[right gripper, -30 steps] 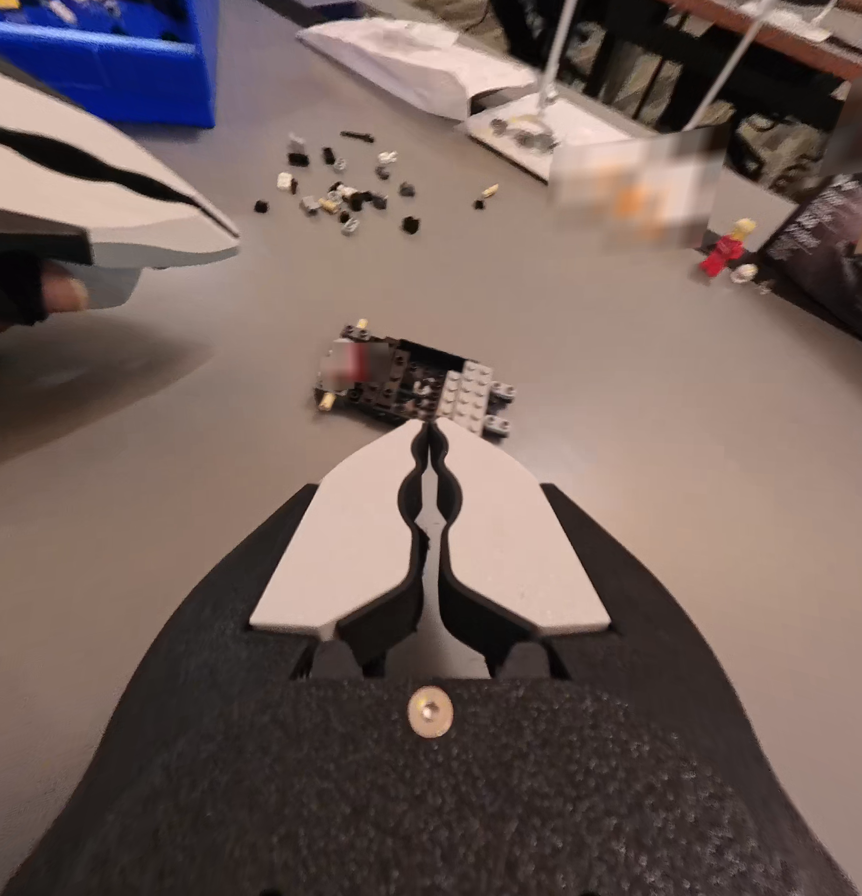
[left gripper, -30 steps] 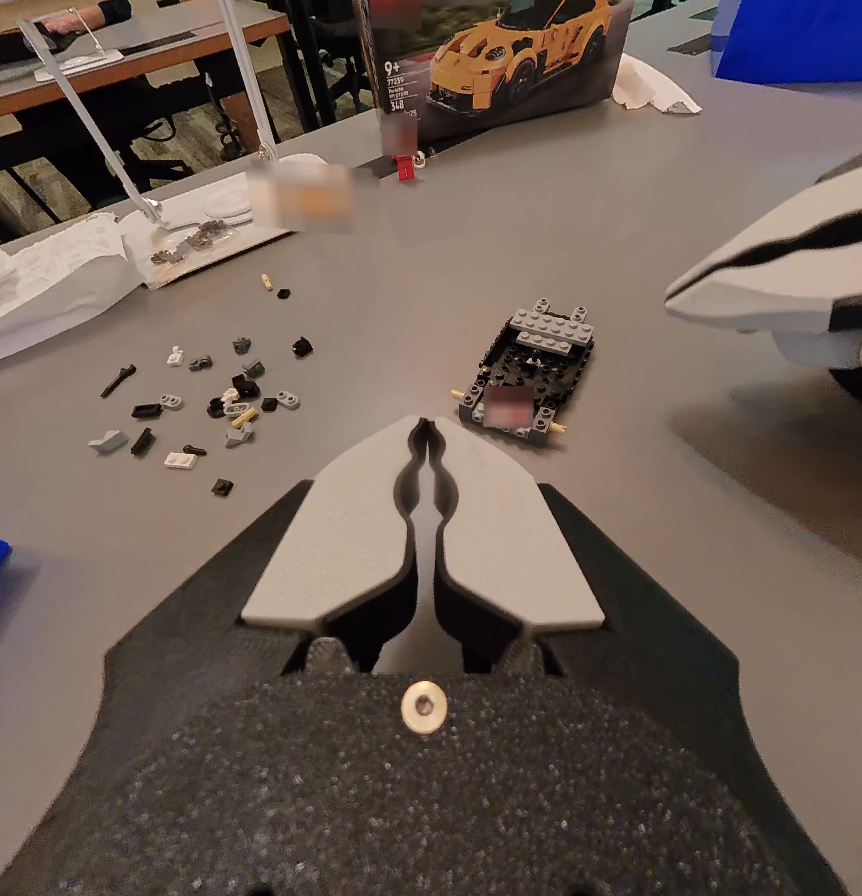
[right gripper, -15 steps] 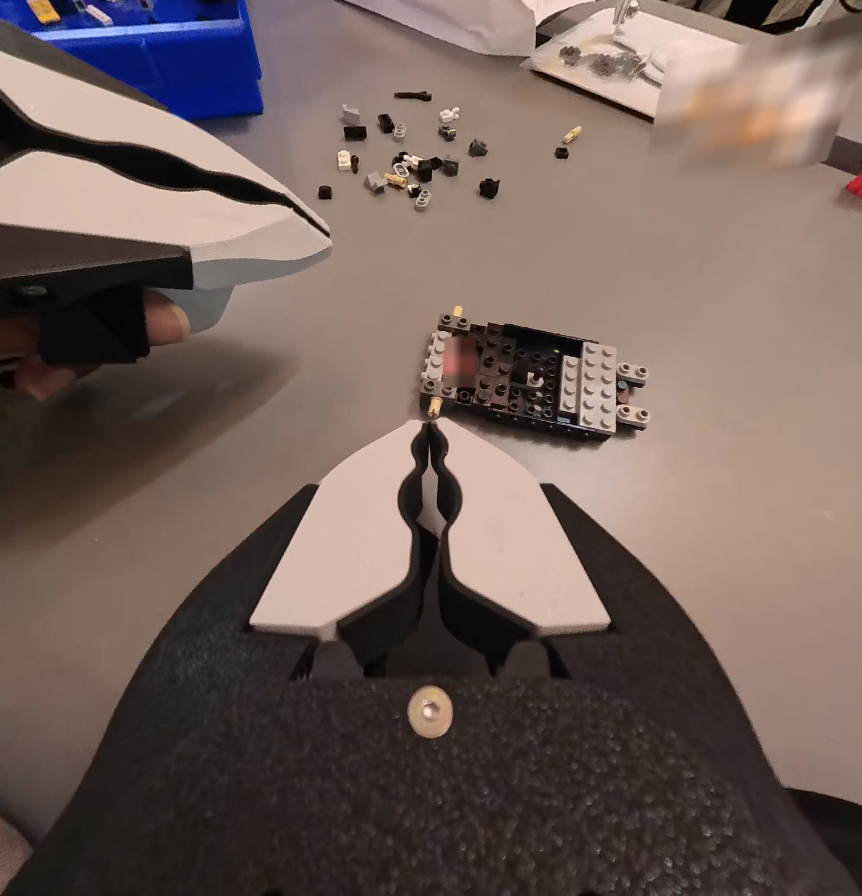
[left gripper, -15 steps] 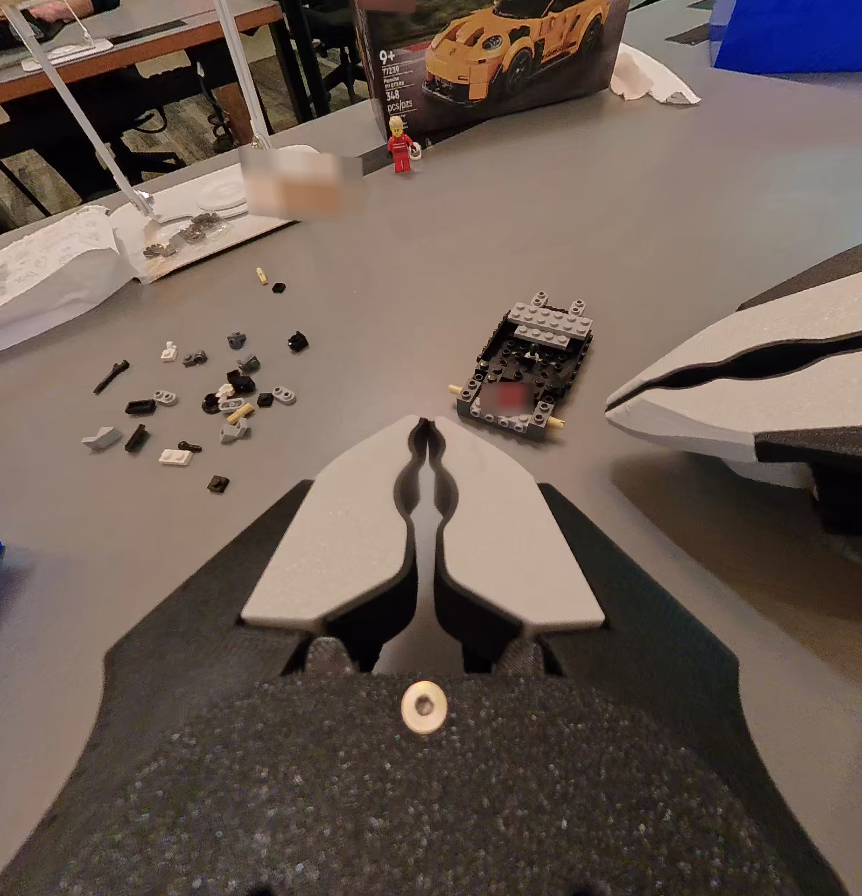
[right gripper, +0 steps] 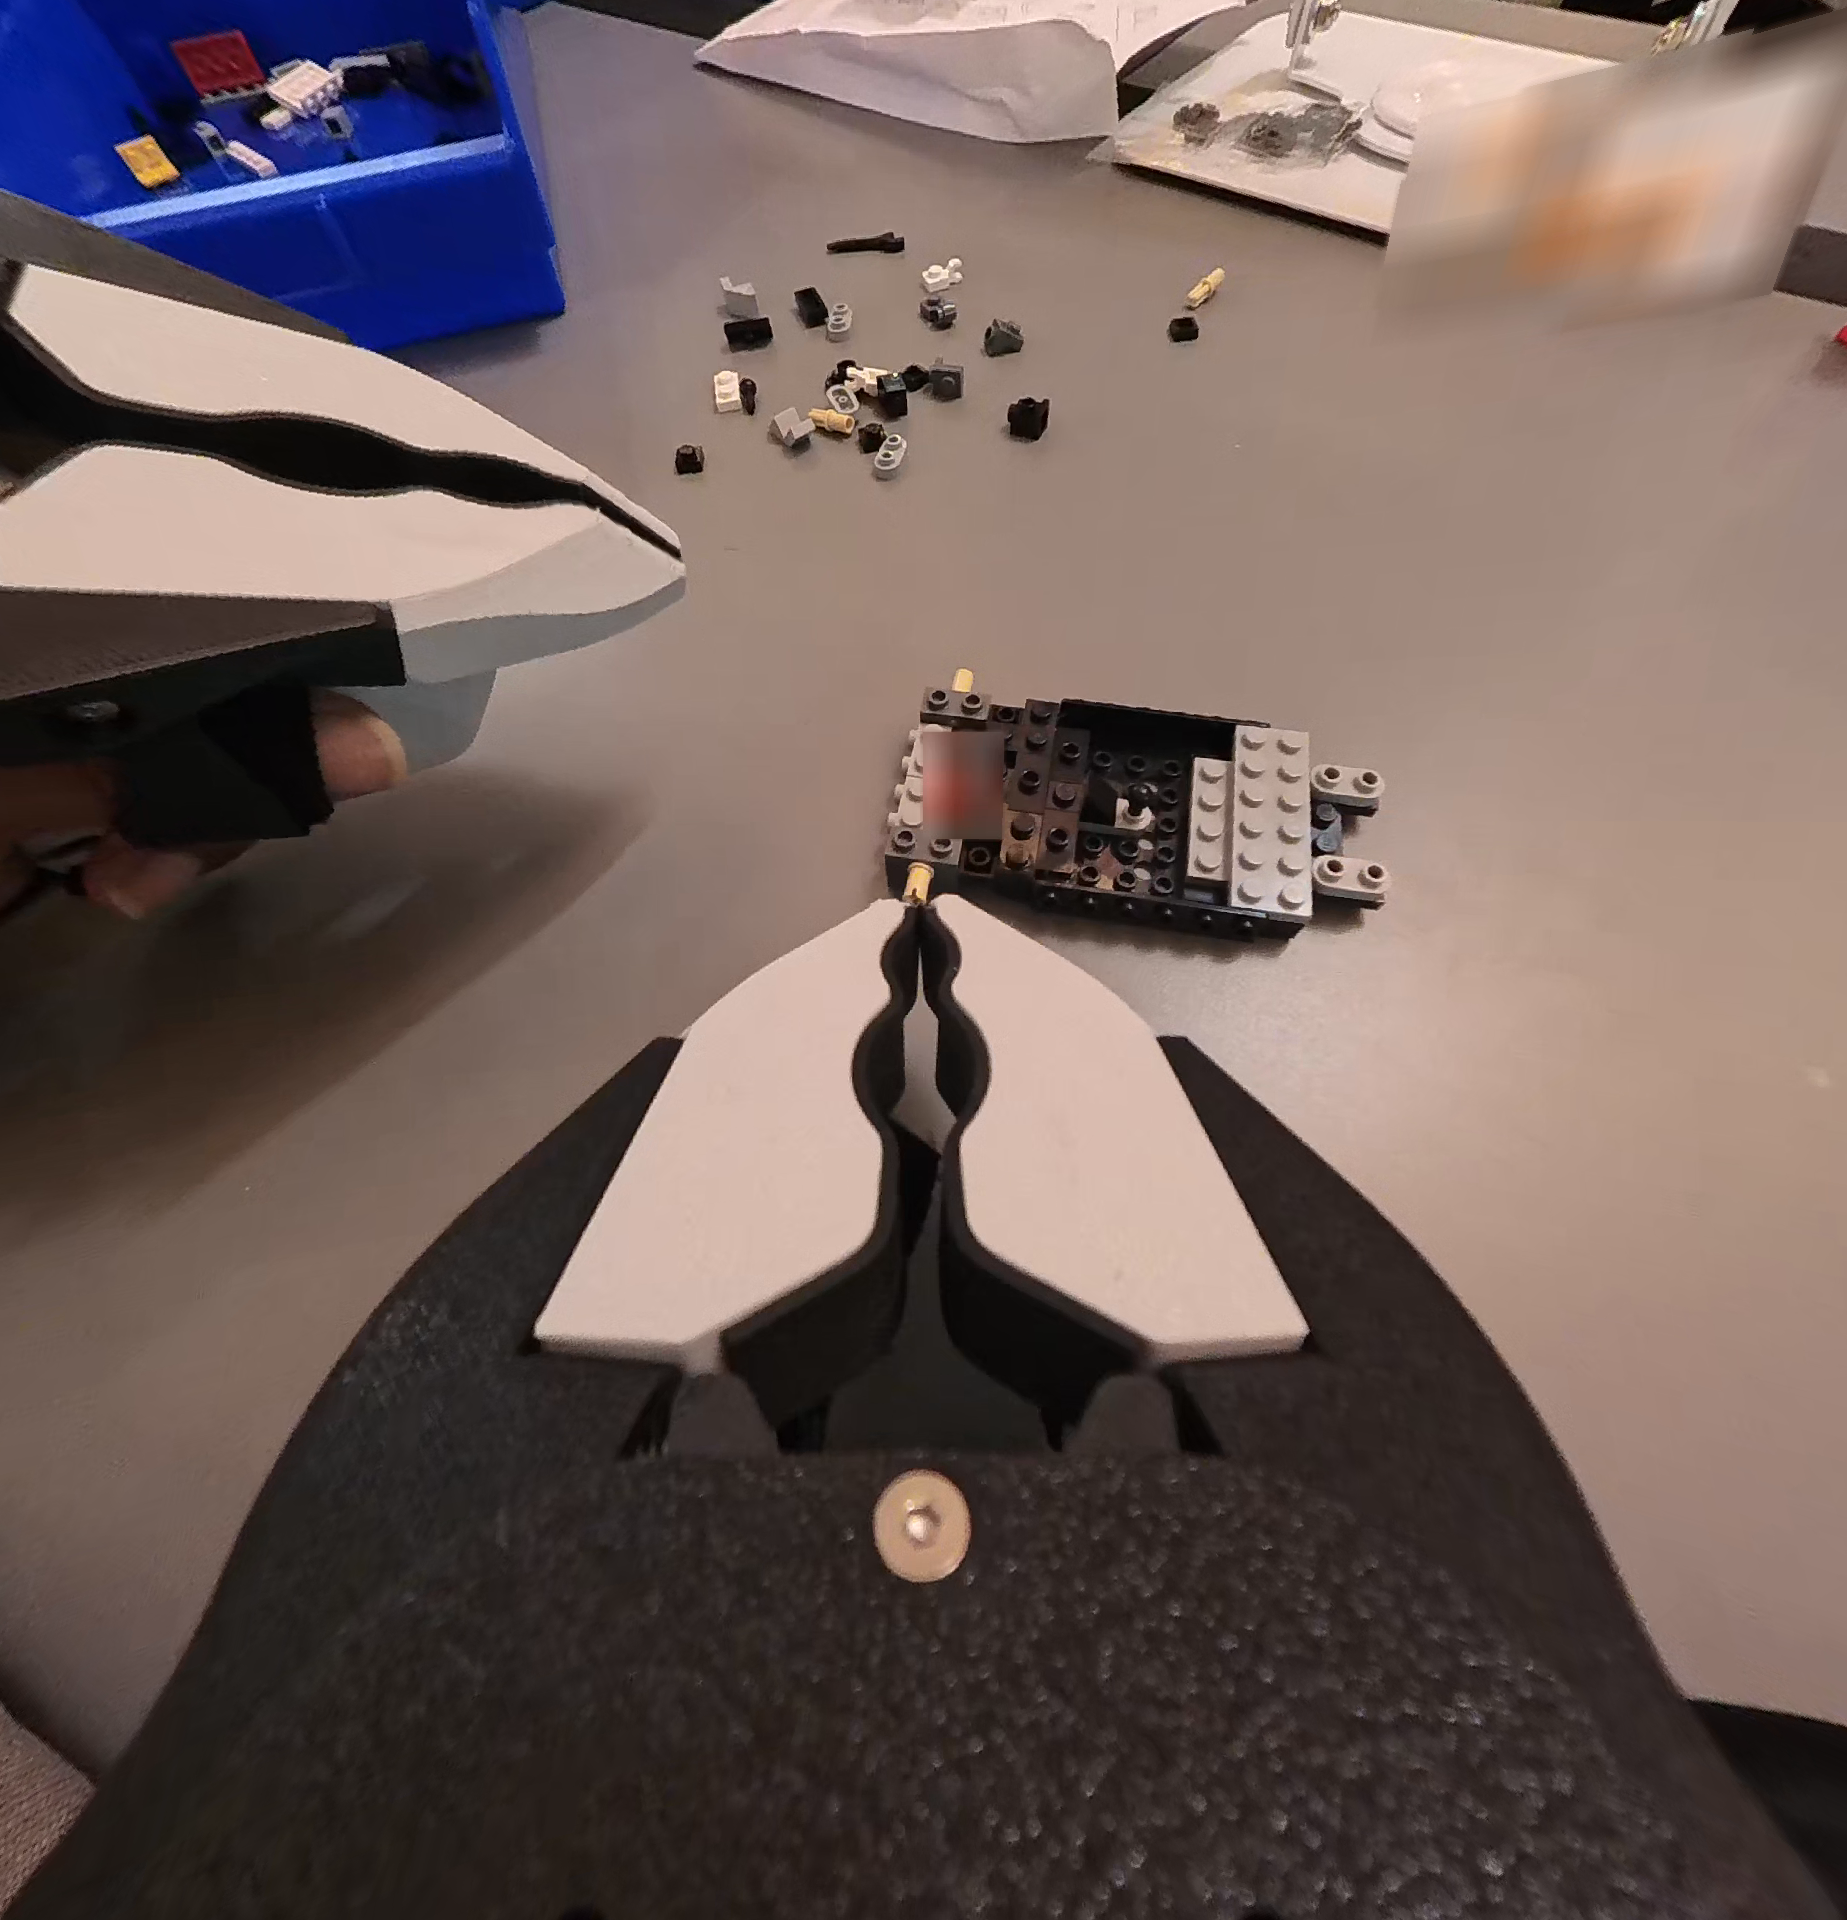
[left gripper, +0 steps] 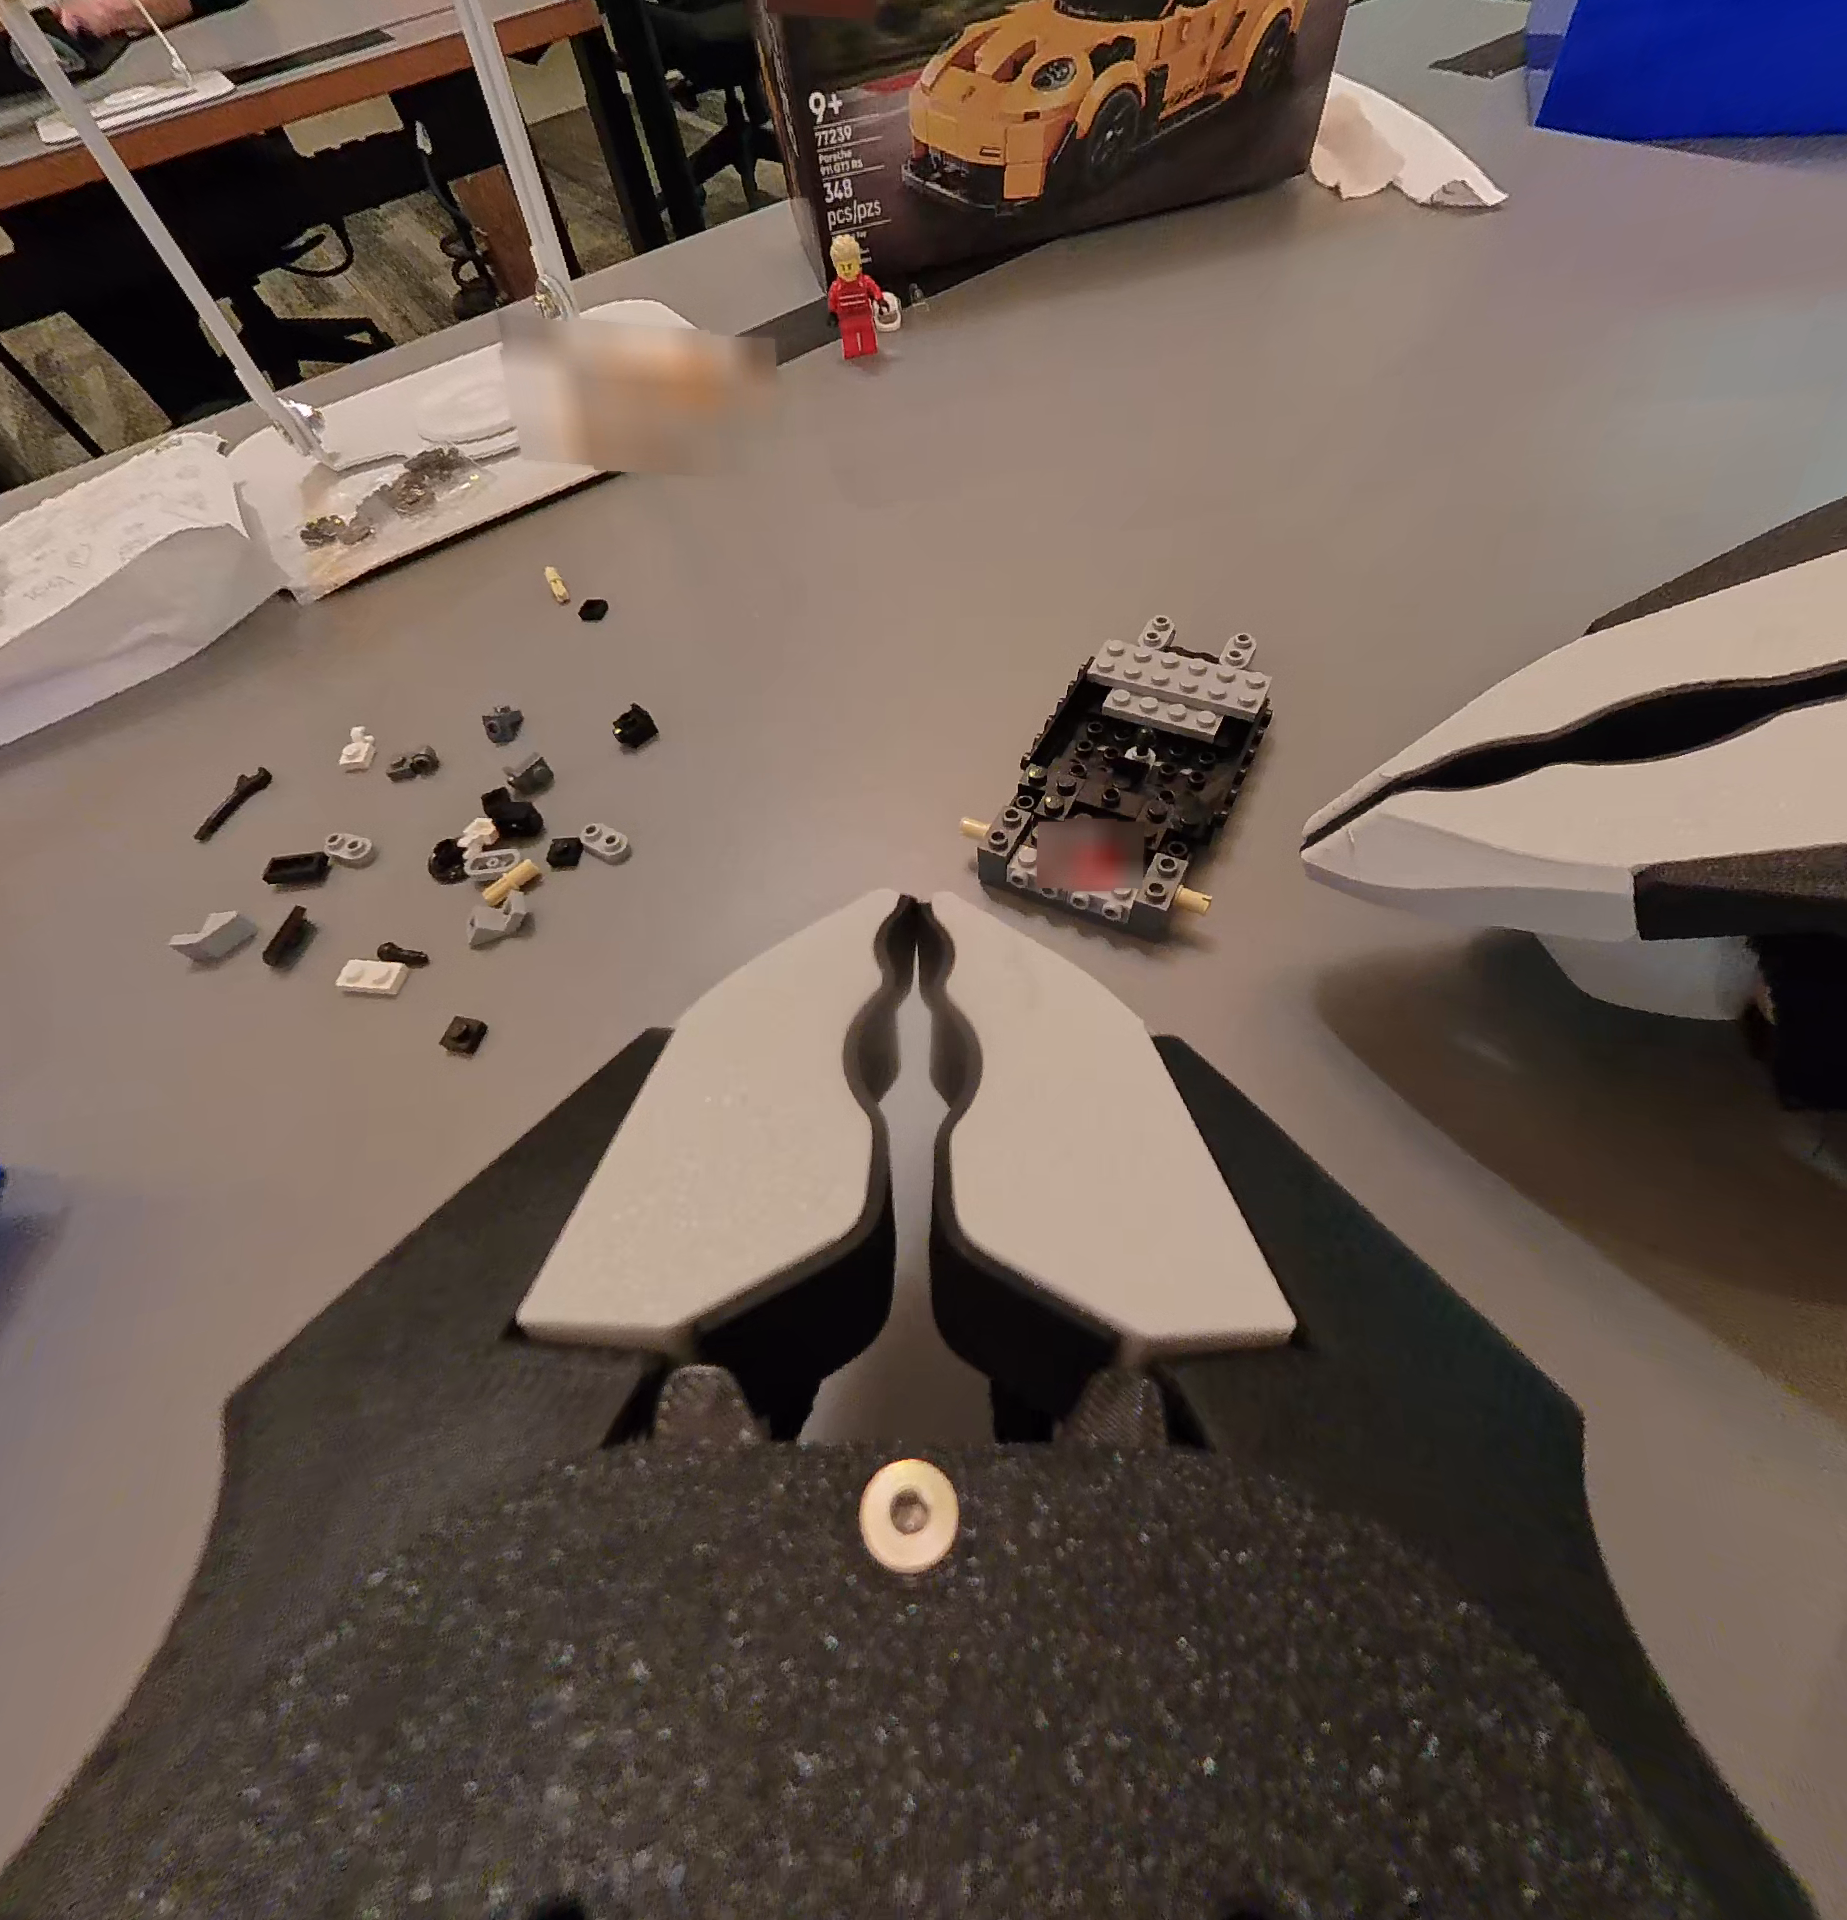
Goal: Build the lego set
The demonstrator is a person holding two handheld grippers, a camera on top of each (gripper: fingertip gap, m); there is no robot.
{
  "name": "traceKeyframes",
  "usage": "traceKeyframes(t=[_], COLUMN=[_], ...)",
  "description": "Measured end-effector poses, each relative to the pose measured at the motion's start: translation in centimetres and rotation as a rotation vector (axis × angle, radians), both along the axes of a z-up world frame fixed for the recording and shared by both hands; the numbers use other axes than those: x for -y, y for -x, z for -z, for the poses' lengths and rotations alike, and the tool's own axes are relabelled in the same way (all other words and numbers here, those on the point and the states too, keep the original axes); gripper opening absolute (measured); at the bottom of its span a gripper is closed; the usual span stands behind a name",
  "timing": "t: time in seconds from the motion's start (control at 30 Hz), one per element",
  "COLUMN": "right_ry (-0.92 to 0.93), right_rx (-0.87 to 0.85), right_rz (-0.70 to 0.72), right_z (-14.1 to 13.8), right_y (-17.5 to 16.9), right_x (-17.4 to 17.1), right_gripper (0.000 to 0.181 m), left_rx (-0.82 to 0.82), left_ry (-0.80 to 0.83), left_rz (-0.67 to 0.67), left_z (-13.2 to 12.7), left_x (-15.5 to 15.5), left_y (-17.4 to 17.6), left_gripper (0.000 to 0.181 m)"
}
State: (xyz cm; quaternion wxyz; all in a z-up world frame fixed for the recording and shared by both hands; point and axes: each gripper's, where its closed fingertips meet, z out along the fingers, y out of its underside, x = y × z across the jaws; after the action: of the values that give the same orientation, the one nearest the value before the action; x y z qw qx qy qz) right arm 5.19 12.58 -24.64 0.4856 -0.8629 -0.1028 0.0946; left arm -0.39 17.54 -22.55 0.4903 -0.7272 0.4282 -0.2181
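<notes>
A partly built black and grey lego car chassis (left gripper: 1137, 790) lies flat on the grey table (left gripper: 1002, 468); it also shows in the right wrist view (right gripper: 1127, 810). My left gripper (left gripper: 917, 906) is shut and empty, just short of the chassis's near left corner. My right gripper (right gripper: 919, 906) is shut and empty, its tips right by a tan axle pin (right gripper: 916, 883) on the chassis's near corner. Touch cannot be told. A scatter of small loose pieces (left gripper: 431, 852) lies left of the chassis, also in the right wrist view (right gripper: 867, 364).
The set's box (left gripper: 1054, 114) stands at the far edge with a red minifigure (left gripper: 857, 301) before it. White paper bags (left gripper: 98, 582) and a booklet with parts lie far left. A blue bin (right gripper: 275, 156) of pieces sits beside the left gripper (right gripper: 316, 540). Tip to tip, the grippers are about 8 centimetres apart.
Both grippers have closed in on the chassis. The right gripper has swung round from the chassis's grey rear end to its side, up to the axle pin. Both stayed shut.
</notes>
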Motion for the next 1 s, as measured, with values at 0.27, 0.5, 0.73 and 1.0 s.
traceKeyframes(t=[0.27, 0.5, 0.73, 1.0], right_ry=[-0.041, -0.338, -0.527, -0.538], right_rx=[0.037, 0.121, 0.066, 0.083], right_rz=[0.029, 0.080, 0.125, 0.152], right_z=[-1.6, -12.1, -20.1, -20.8], right_y=[-1.3, -6.5, -10.0, -12.2], right_x=[-1.0, -7.6, -17.8, -28.9], right_gripper=[0.000, 0.000, 0.001, 0.001], left_rx=[0.003, 0.023, 0.007, 0.032], left_ry=[0.003, -0.002, -0.031, -0.023], left_rz=[0.001, 0.009, 0.002, 0.011], left_z=[0.0, -0.5, -0.7, -1.0], left_x=[0.0, 0.2, -0.2, -0.3], left_y=[0.0, -0.1, -0.1, -0.1], left_gripper=[0.000, 0.000, 0.000, 0.000])
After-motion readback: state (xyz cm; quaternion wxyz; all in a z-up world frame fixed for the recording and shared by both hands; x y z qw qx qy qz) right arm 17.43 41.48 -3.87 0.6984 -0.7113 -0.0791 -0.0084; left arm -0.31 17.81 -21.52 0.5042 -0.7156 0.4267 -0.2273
